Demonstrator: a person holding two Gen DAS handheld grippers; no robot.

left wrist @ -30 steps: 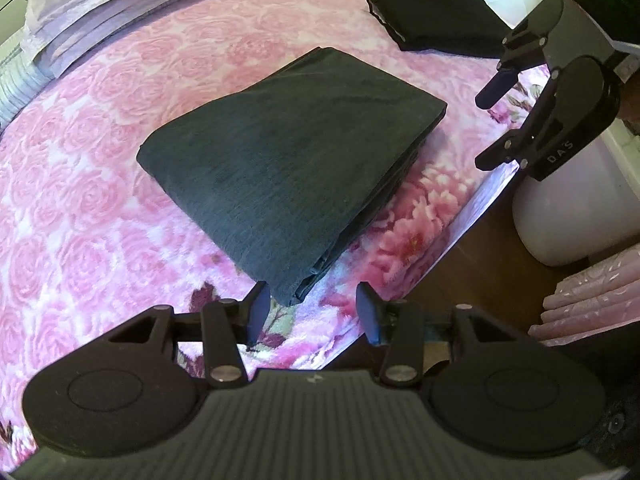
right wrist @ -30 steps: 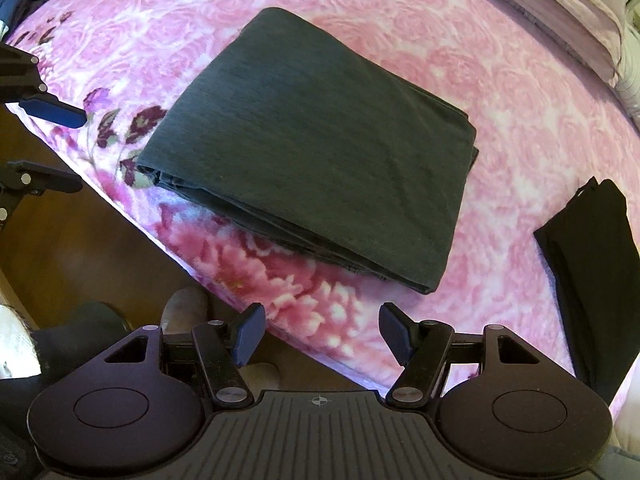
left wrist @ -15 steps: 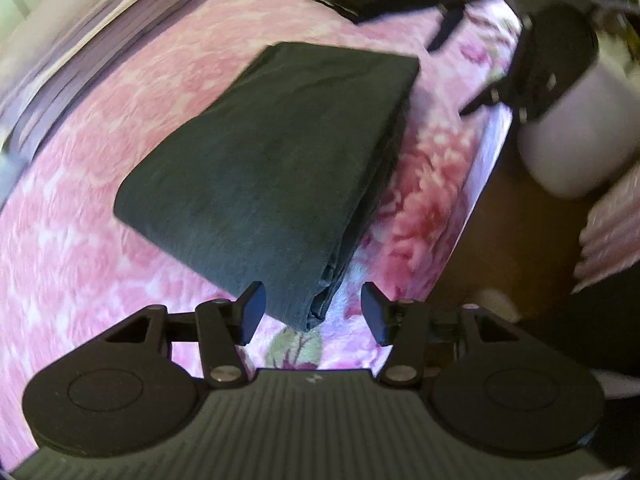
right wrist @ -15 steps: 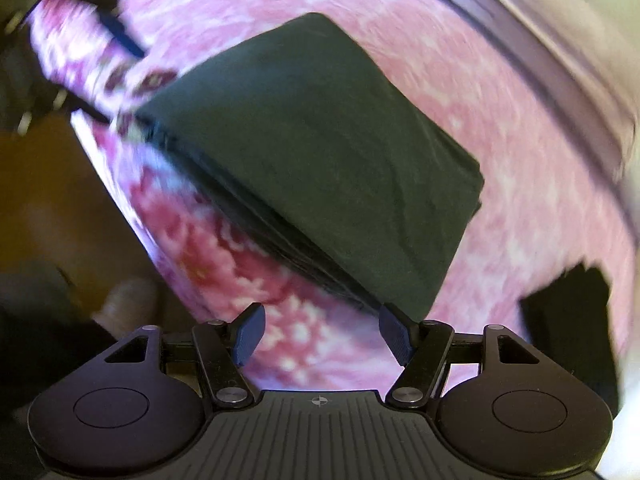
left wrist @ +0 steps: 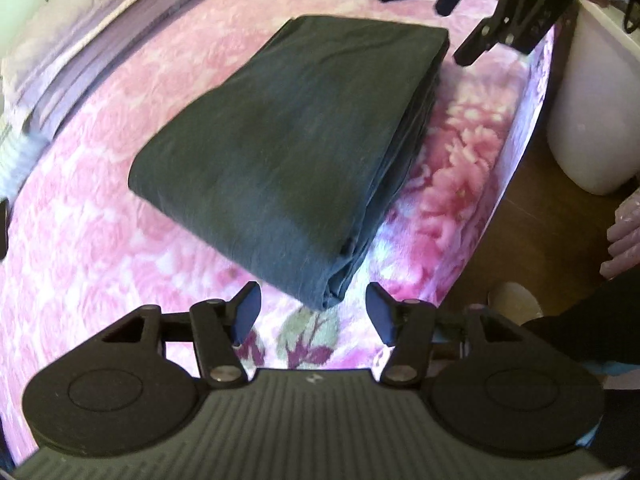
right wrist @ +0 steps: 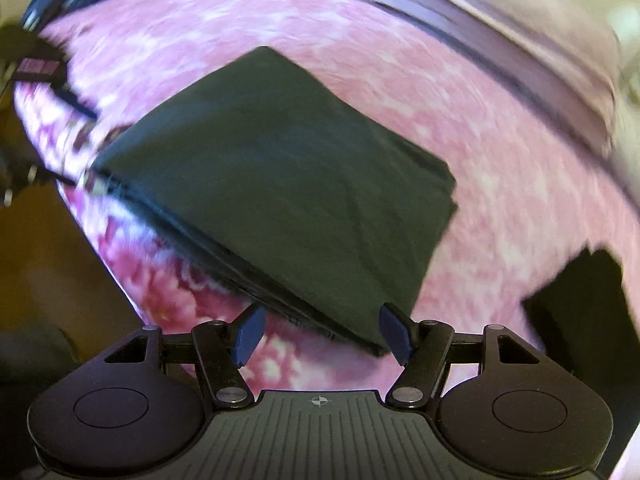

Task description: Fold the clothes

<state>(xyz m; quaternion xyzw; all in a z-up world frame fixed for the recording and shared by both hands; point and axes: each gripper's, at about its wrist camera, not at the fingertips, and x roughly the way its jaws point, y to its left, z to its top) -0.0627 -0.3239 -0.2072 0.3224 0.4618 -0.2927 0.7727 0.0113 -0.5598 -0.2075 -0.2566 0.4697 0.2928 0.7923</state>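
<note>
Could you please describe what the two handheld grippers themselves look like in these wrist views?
Both are matte black. The left gripper and the right gripper each have two angled link fingers with silver pivot screws and dark blue ribbed pads. Each body has a ribbed grey centre plate with a small white mark, flanked by two rounded housings with a circular recess. No cables or sleeves are clearly visible.

A bed (left wrist: 100, 240) with a pink rose-patterned cover carries a folded dark grey garment (left wrist: 288, 152) near its edge and a folded black garment (right wrist: 580, 320) farther along.
</note>
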